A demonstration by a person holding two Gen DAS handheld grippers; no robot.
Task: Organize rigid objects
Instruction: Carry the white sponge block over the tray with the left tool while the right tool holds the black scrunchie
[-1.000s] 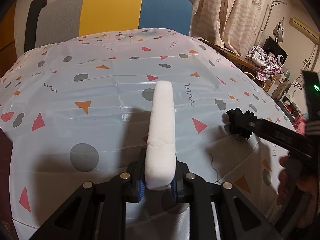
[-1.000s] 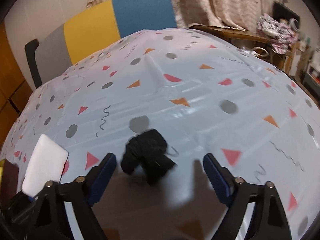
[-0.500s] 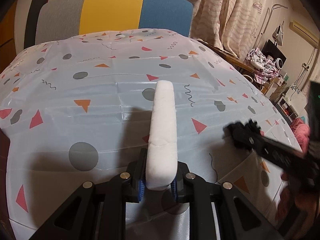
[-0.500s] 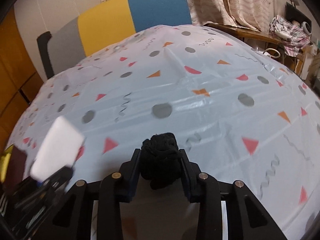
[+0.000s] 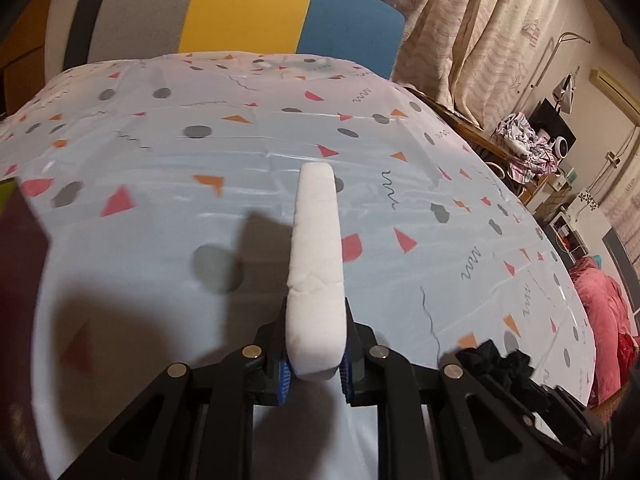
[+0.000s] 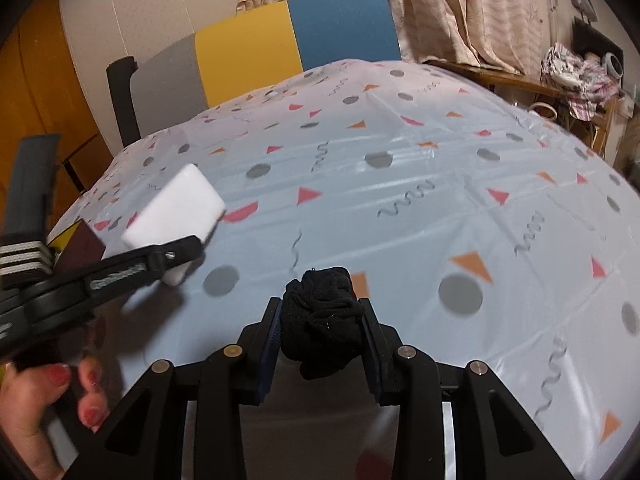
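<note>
Left gripper [image 5: 314, 364]: jaws clamped on the white rectangular foam sponge block [image 5: 316, 276], lower centre of the left wrist view; block stands on edge, pointing up the frame, lifted clear of the cloth.
Right gripper [image 6: 320, 336]: jaws have just closed; pads now press both sides of the black crumpled fabric bundle [image 6: 320, 316], lower centre of the right wrist view.
Cross-view: sponge block also at left of the right wrist view [image 6: 176, 208]; black bundle at lower right of the left wrist view [image 5: 496, 364].
Hand [image 6: 36, 412]: lower left of the right wrist view, fingers curled round the left gripper's handle, nails painted red.
Containers: a dark red and yellow edge at far left, too cropped to identify; contents cannot be told.
Surface: glossy pale-blue plastic tablecloth [image 6: 420, 208], creased, printed with grey dots, pink and orange triangles, squiggles.
Textures: sponge matte, fine-pored, faintly cracked; bundle soft, knitted.
Background: chair back in grey, yellow and blue panels [image 5: 248, 12], upper frame.
</note>
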